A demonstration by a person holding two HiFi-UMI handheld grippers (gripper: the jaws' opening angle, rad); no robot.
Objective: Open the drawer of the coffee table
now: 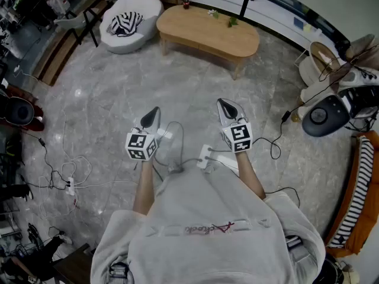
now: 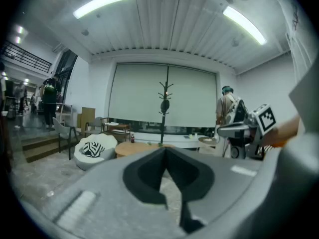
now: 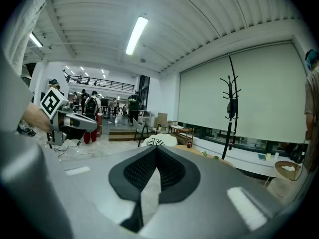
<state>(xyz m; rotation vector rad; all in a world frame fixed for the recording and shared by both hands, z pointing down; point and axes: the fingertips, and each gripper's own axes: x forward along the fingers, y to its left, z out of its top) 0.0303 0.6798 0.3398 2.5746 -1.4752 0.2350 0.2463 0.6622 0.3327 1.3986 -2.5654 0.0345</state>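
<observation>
Item: coffee table (image 1: pixel 207 31), far across the floor, well apart from both claws; its drawer not visible from here. Left gripper (image 1: pixel 154 112), right gripper (image 1: pixel 223 104): jaws pressed together, nothing held. Advice: walk close, locate drawer front, part jaws before reaching. White seat (image 1: pixel 148 7): holds striped cushion (image 1: pixel 125 22)

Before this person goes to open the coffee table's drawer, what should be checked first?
1. Left gripper empty, jaws shut: ok.
2. Right gripper empty, jaws shut: ok.
3. Coffee table in sight ahead: ok.
4. Table within reach: not ok, floor lies between.
5. Drawer found: cannot tell, none shows.
6. Path free: not ok, cables lie on the floor.
</observation>
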